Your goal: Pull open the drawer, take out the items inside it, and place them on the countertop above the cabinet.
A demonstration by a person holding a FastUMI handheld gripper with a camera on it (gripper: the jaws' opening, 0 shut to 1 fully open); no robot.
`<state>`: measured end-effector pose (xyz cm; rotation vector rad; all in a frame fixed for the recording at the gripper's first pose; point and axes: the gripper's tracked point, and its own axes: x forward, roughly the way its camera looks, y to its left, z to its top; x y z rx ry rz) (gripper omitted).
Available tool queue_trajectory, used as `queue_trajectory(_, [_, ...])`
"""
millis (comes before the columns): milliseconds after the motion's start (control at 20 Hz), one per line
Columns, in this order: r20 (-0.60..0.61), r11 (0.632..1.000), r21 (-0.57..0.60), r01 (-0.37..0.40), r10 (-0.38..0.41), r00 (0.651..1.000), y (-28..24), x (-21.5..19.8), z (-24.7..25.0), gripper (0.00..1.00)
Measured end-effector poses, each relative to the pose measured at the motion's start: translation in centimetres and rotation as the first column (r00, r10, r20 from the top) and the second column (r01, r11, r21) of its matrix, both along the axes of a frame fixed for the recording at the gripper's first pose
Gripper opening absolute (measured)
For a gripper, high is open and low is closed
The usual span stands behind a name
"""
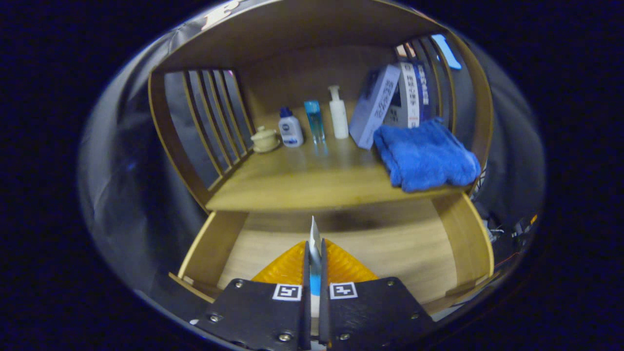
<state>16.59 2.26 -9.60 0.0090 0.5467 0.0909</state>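
The wooden drawer (pixel 210 251) stands pulled open below the countertop (pixel 292 183), and the part of its floor I can see is bare. My gripper (pixel 315 256) hovers over the drawer, shut on a thin flat white and blue item (pixel 314 231). The item stands on edge between the fingers and its pointed end sticks out just past the fingertips, toward the countertop's front edge. The rest of the item is hidden between the fingers.
On the countertop, beyond the fingers, a folded blue towel (pixel 424 156) lies at the right front, with boxes (pixel 378 105) leaning behind it. Along the back stand a white pump bottle (pixel 338 114), a clear blue bottle (pixel 314 121), a white bottle with a blue cap (pixel 290 129) and a small lidded jar (pixel 264 140). Slatted sides flank the shelf.
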Motion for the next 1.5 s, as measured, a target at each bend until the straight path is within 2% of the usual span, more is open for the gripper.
queue_trajectory(200, [0.118,1.0,-0.01,-0.016,0.017,0.993,0.9,2.6,5.2,0.07])
queue_trajectory(500, [0.224,0.999,0.018,0.03,-0.034,0.974,1.1,8.6,7.9,0.07])
queue_trajectory(700, [0.255,0.998,0.006,0.06,-0.059,0.965,0.6,12.2,6.8,0.07])
queue_trajectory(850, [0.227,0.996,-0.02,0.084,-0.077,0.971,0.3,14.2,4.7,0.07])
queue_trajectory(1100, [0.246,0.99,0.007,0.144,-0.141,0.959,-0.5,16.3,4.2,0.07])
queue_trajectory(1200, [0.225,0.988,0.05,0.145,-0.152,0.962,-0.4,16.7,3.9,0.09])
queue_trajectory(1350, [0.224,0.983,0.111,0.145,-0.167,0.96,-0.1,17.3,4.7,0.42])
queue_trajectory(1500, [0.217,0.987,0.078,0.14,-0.154,0.964,-0.2,16.2,4.6,0.77])
